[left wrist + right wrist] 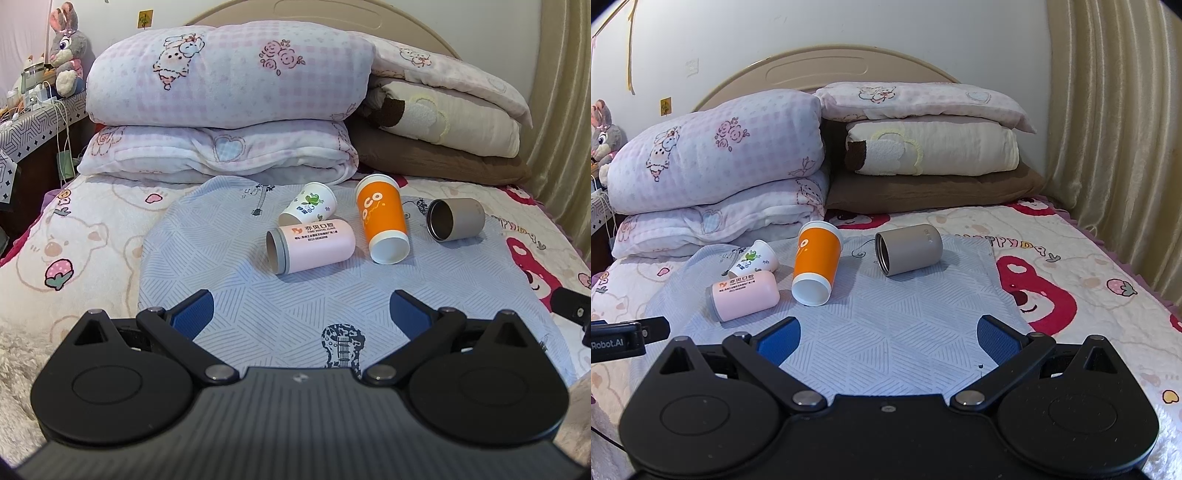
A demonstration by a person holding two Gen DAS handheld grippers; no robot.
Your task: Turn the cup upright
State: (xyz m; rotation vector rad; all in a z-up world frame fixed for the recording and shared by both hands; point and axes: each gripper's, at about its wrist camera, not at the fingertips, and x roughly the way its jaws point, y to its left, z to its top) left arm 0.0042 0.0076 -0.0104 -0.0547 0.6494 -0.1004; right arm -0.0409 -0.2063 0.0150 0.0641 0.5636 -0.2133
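Observation:
Several cups lie on their sides on a pale blue cloth [229, 295] on the bed. A pink cup [312, 245] lies with its mouth to the left, and a small white floral cup [309, 206] rests behind it. An orange cup [382, 218] lies with its white mouth toward me. A grey metal cup [456, 218] lies at the right, mouth to the left. My left gripper [301, 314] is open and empty, short of the pink cup. My right gripper [888, 339] is open and empty, short of the orange cup [814, 264] and the grey cup [908, 253]. The pink cup [744, 297] and the white cup [755, 260] lie to its left.
Folded pink quilts [221, 103] and stacked pillows [443, 125] stand behind the cups. A nightstand with a plush rabbit [66, 48] is at the far left. Curtains [1115, 129] hang at the right. The other gripper's tip shows at the right edge of the left wrist view [572, 306] and at the left edge of the right wrist view [624, 338].

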